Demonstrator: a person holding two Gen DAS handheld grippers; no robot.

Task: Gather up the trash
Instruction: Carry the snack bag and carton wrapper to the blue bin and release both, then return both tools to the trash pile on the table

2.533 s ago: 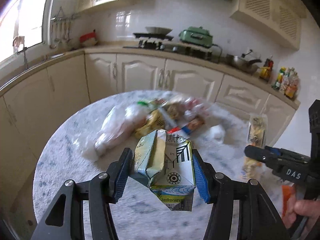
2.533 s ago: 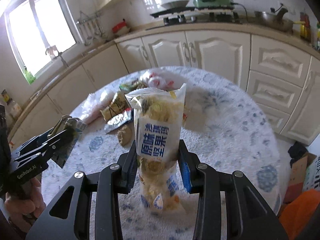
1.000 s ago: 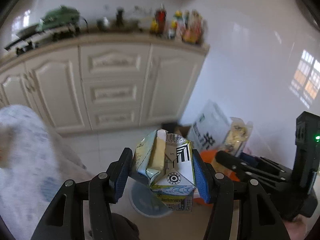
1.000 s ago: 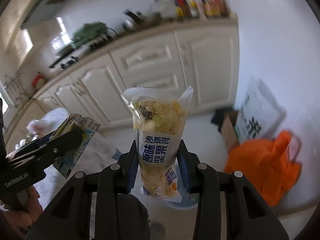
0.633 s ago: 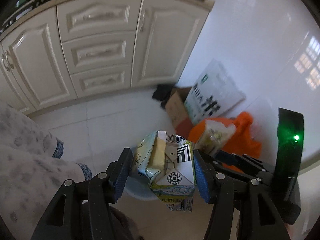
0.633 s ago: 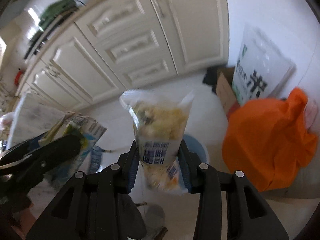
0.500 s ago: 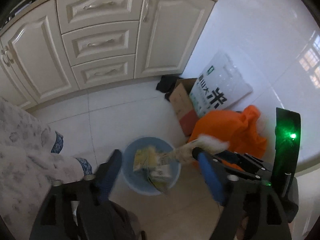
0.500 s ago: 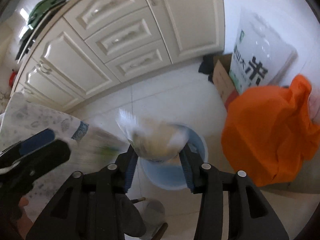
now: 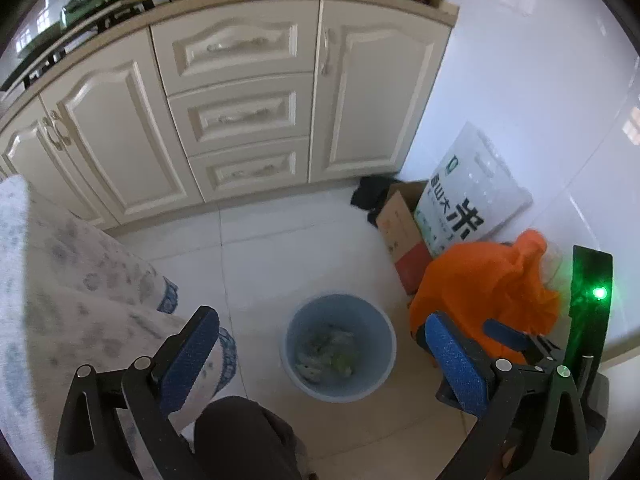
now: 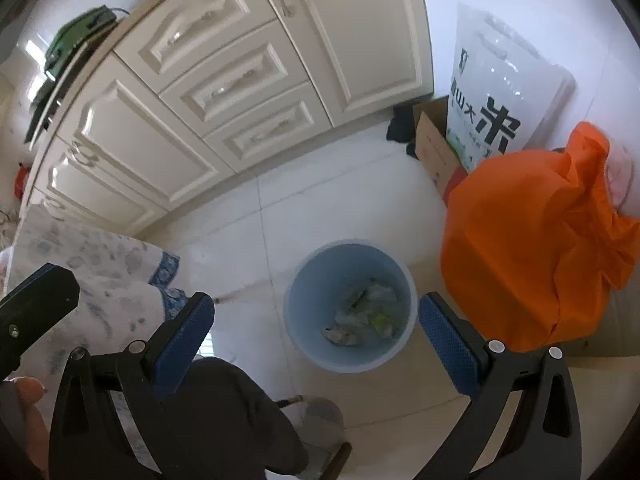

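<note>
Both drops done. A second ago my left gripper (image 9: 322, 354) was pinching the crushed milk carton and my right gripper (image 10: 316, 334) the snack bag; now both are opening to full spread with nothing between the pads. Both pieces are out of the grippers; crumpled trash (image 10: 366, 314) lies at the bottom of the blue bin (image 10: 348, 306), too blurred to tell carton from bag. The bin sits on the tile floor, near, just left of the orange bag (image 10: 532, 248).

My read: this load is finished, both tools are free, and the next step is going back to the table for more. The table's cloth edge (image 9: 80, 280) shows at near left.

View differences:
- Left view shows the right gripper's body with a green light at the right edge, plus the countertop with pan and bottles at far top.
- Right view looks more squarely into the bin, so the trash is clearer. It also shows the left gripper's dark finger (image 10: 36, 304) at near left and part of my hand (image 10: 24, 412) at lower left.
- Both show the rice sack (image 9: 468, 200) and cardboard box (image 9: 400, 228) by the far wall.
</note>
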